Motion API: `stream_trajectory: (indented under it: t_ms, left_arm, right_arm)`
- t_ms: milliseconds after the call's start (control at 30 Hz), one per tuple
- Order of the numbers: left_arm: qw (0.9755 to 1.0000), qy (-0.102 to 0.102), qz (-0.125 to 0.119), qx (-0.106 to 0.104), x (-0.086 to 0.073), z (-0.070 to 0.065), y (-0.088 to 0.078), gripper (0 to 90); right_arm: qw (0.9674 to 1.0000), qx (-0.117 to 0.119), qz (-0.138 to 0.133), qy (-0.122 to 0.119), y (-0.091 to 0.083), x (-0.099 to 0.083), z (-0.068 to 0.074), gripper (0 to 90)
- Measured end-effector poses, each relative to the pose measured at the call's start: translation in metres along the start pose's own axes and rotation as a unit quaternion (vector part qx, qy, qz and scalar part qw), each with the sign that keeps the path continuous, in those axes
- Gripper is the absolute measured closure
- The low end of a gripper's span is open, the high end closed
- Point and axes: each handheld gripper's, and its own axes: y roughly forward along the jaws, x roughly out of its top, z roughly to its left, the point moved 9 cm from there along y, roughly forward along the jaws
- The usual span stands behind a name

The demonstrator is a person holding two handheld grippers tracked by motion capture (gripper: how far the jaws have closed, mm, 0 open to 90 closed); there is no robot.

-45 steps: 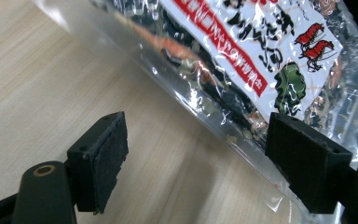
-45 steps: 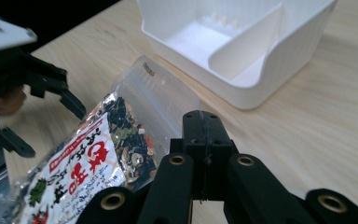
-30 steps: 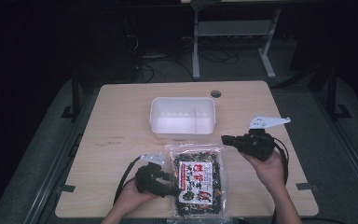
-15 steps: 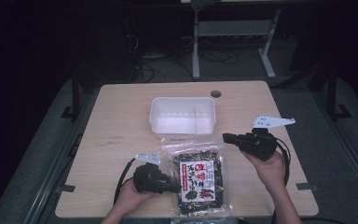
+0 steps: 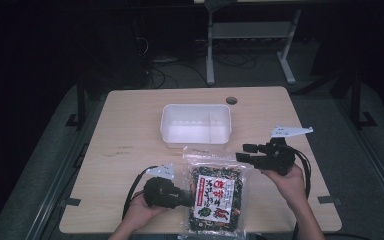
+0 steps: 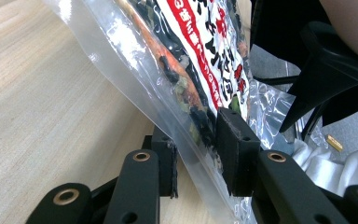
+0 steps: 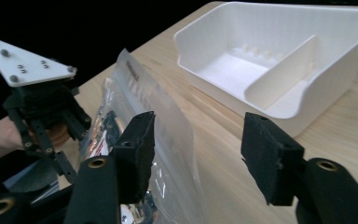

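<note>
We pinch the left edge of the snack bag (image 5: pixel 214 197) in the left tongs (image 6: pixel 200 158), likely to steady it on the table (image 5: pixel 130 130) near its front edge, just before the white divided tray (image 5: pixel 196 124). The left hand (image 5: pixel 139 212) lies low, pointing right. Our right tongs (image 7: pixel 198 149) hang spread above the bag's clear top corner, aimed leftward, nothing held.

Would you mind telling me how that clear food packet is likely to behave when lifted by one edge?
The food packet will probably flop: its thin film already bends between the left gripper fingers. The glossy plastic may slip. Its loose dried contents look light.
</note>
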Motion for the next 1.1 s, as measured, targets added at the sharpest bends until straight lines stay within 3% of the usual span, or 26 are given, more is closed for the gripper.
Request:
stream_trajectory:
  t_ms: [167,300,533,833,933,1100]
  left_arm:
    - [1.0,-0.001,-0.001,0.002,0.0,0.0,0.0,69.8]
    - [1.0,-0.004,-0.001,0.001,0.0,0.0,0.0,69.8]
    - [1.0,-0.003,-0.002,0.002,-0.001,0.0,0.0,69.8]
    - [1.0,-0.003,-0.002,0.001,-0.001,0.0,0.0,69.8]
    - [1.0,-0.002,-0.002,0.001,-0.001,0.0,-0.001,69.8]
    - [0.9999,-0.002,-0.008,-0.006,0.0,-0.001,-0.002,69.3]
  right_arm:
    - [0.9993,0.031,0.001,0.02,-0.002,-0.008,0.002,33.1]
    - [0.999,0.042,0.004,0.018,-0.007,-0.015,0.006,32.2]
    - [0.997,0.058,0.043,0.027,0.003,-0.036,0.013,32.1]
    - [0.9908,0.079,0.109,-0.006,0.022,-0.055,0.029,44.9]
    - [0.9894,0.085,0.118,-0.003,0.025,-0.057,0.03,55.4]
    - [0.988,0.103,0.114,0.015,0.022,-0.054,0.033,60.7]
